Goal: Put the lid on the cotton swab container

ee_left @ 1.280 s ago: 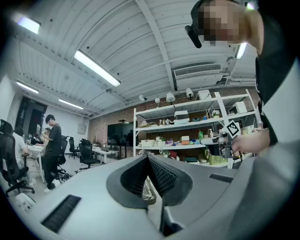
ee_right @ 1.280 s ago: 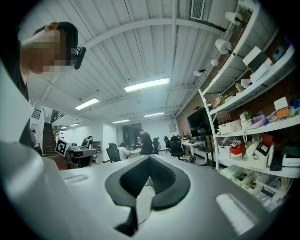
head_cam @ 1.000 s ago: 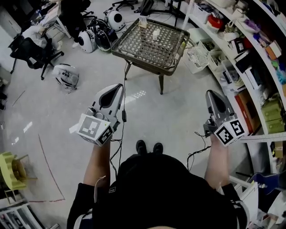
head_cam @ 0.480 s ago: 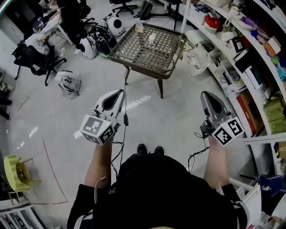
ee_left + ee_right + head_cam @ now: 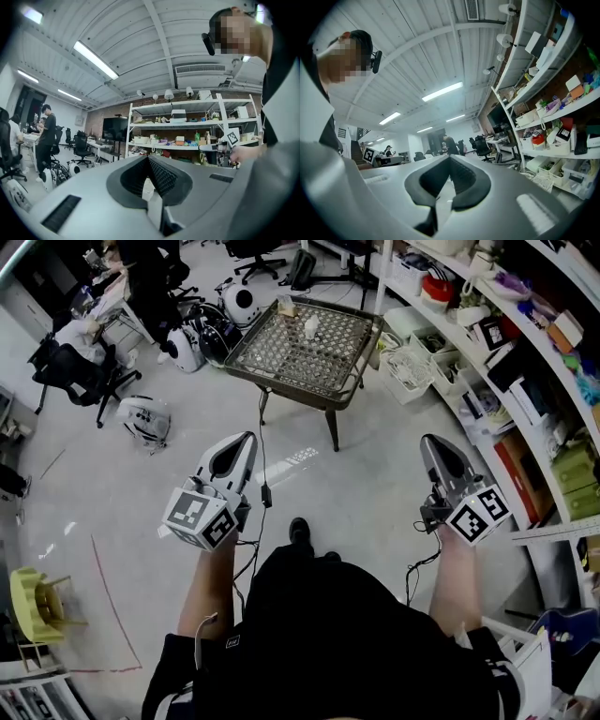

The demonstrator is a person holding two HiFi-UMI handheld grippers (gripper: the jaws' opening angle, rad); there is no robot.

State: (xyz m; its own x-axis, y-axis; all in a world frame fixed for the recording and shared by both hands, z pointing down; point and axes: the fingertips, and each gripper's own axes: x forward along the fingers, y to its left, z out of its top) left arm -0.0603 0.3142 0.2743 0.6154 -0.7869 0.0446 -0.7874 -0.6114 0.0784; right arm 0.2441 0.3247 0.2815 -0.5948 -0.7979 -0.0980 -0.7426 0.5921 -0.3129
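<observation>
Far ahead in the head view stands a small table with a mesh top [image 5: 345, 379]. On it I make out a small clear container [image 5: 286, 306] at the back left and a small white object [image 5: 310, 327] near it, both too small to identify. My left gripper [image 5: 242, 440] and right gripper [image 5: 433, 442] are held up at waist height, well short of the table. Both are shut with nothing in them. In the left gripper view the left gripper [image 5: 149, 159] points at the shelves. In the right gripper view the right gripper [image 5: 451, 158] points down the room.
Long shelves [image 5: 525, 352] full of boxes run along the right. A wire basket [image 5: 410, 367] sits on the floor beside the table. White round devices [image 5: 192, 324] and office chairs [image 5: 80, 371] are at the left, and a yellow stool [image 5: 33, 601] is at the lower left.
The person has walked toward the table: one foot is forward and the floor has slid down the view. Both grippers stay shut in the same raised pose.
</observation>
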